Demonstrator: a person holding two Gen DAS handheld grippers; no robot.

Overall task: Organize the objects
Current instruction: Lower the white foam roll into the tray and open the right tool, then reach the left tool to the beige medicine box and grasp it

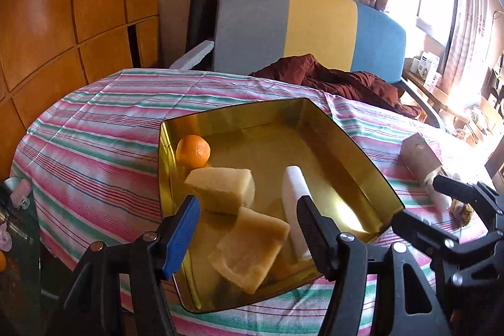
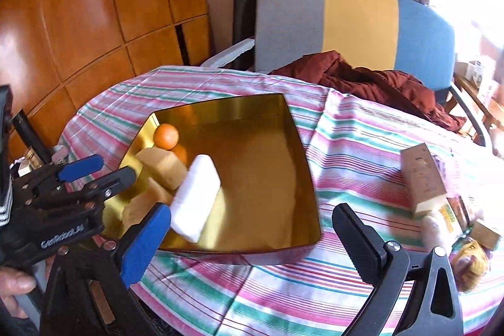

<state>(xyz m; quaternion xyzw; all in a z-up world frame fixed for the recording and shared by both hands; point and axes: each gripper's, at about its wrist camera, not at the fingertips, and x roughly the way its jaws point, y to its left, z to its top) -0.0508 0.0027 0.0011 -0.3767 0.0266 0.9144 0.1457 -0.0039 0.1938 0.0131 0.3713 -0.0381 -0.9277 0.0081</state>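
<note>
Wooden wall panels (image 1: 63, 21) fill the upper left of both views, with a grey, yellow and blue chair back (image 1: 308, 27) at upper centre and a bright curtained window at upper right. Below them a striped cloth (image 1: 94, 147) covers the table, and a dark red garment (image 1: 346, 81) lies heaped at its far edge.

In the middle of the cloth sits a gold tin (image 1: 346, 140). In its far left corner rests an orange (image 1: 192, 150); nearer are two tan sponge blocks (image 1: 222, 189), one tilted against the other, and just to their right a white bar (image 1: 294, 210) lies on the tin floor.

At lower centre of the left wrist view the left gripper (image 1: 249, 229) hangs over the tin's near edge, its fingers spread and empty. The right gripper (image 2: 252, 241), at the bottom of its own view, is also spread wide and holds nothing.

At the right edge of the cloth lie a brown box (image 2: 423, 175) and some blurred packets.
</note>
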